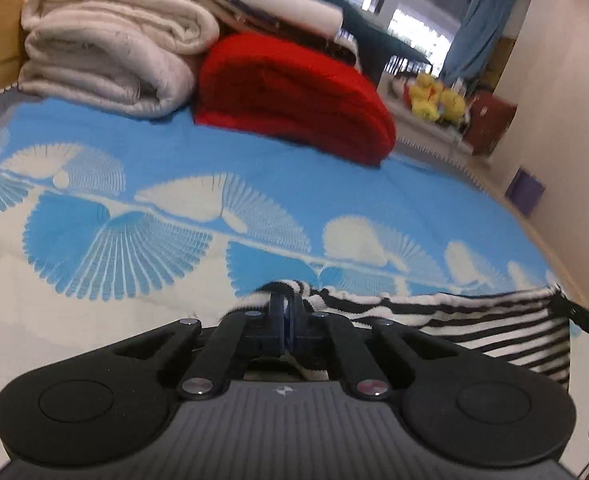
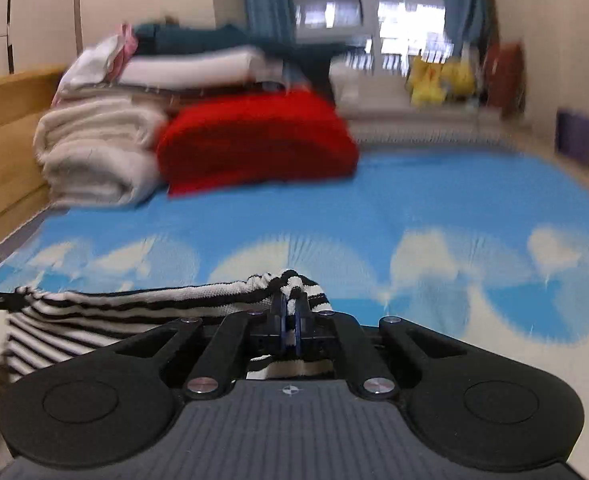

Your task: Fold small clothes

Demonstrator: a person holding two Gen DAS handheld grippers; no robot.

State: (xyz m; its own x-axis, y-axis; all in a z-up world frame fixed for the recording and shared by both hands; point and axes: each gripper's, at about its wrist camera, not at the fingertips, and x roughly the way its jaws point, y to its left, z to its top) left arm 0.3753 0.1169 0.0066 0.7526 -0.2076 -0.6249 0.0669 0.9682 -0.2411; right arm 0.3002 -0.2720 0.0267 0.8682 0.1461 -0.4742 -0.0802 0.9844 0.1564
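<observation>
Left wrist view: your left gripper (image 1: 287, 300) is pinched tight on a corner of the black-and-white striped garment (image 1: 474, 320), stretched above the blue bedspread (image 1: 334, 184). Right wrist view: your right gripper (image 2: 290, 304) clamps the opposite corner, red blanket (image 2: 254, 140) behind.

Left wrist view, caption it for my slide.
Left tongs shut on black-and-white striped knit garment above blue-and-white bedspread.
</observation>
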